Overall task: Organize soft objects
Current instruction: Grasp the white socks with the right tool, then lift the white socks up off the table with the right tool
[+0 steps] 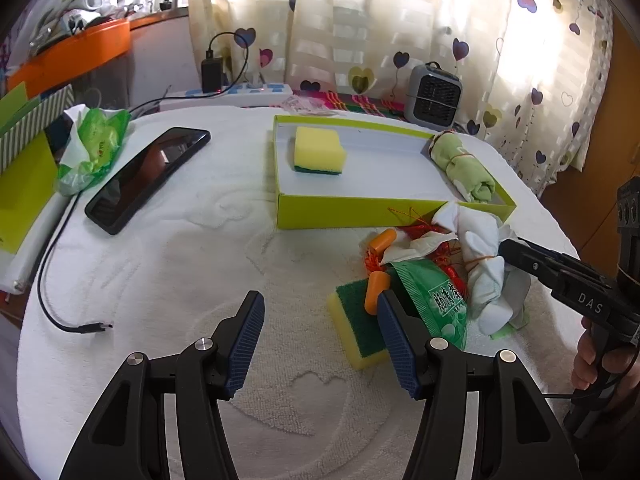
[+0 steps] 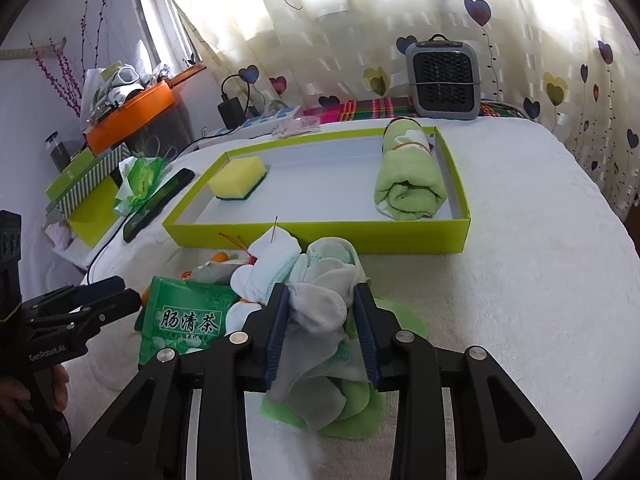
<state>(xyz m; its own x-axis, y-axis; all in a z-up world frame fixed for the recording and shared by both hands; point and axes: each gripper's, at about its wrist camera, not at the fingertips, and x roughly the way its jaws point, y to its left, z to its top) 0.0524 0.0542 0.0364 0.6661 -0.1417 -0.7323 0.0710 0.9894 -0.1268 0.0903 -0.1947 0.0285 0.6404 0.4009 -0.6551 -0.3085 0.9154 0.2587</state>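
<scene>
Right tongs [image 2: 322,328] are clamped on a bundle of pale cloths [image 2: 320,304], white, grey and mint, its blue pads pressing the fabric from both sides. Under the bundle lies a green cloth [image 2: 360,408] on the white towel-covered counter [image 2: 520,300]. Left tongs [image 1: 320,344] stand wide apart with nothing between them, hovering over the counter. Just beside their right finger lies a yellow sponge [image 1: 354,328], green side up, with an orange foam piece [image 1: 374,294] on it. Just to the left of the right tongs lies a green tea packet [image 2: 184,316]. Beyond both tongs sits a lime-green tray [image 2: 320,236]. Inside it, at the left end, rests a second yellow sponge [image 2: 238,178]; at the right end lies a rolled green towel [image 2: 408,184]. Far to the left of the tray lies a black phone [image 1: 148,178]. Beyond the tray, a grey fan [image 2: 442,76] stands before heart-patterned curtains [image 2: 340,20].
</scene>
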